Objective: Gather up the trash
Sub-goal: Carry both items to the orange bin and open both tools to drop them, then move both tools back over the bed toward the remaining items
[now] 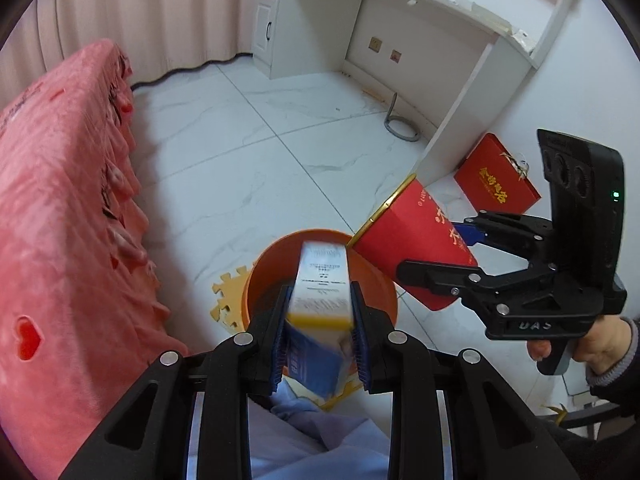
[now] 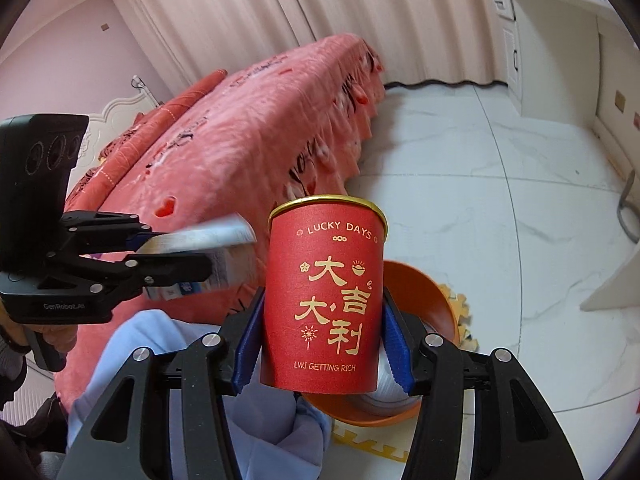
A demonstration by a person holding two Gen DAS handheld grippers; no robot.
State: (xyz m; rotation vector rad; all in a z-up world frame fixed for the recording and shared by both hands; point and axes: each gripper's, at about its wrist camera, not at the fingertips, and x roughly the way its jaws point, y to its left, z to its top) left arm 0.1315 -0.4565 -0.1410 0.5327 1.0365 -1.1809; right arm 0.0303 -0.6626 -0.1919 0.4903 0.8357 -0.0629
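My left gripper is shut on a white, yellow and blue carton box and holds it over the orange bin. It also shows in the right wrist view, holding the carton at the left. My right gripper is shut on a red paper cup with gold Chinese lettering and "LUCKY DAYS". It holds the cup upright above the orange bin. In the left wrist view the right gripper holds the cup tilted at the bin's right rim.
A bed with a pink blanket fills the left. A white desk stands at the back. A red gift box leans by the desk's side panel. A yellow puzzle mat lies under the bin on the white tiled floor.
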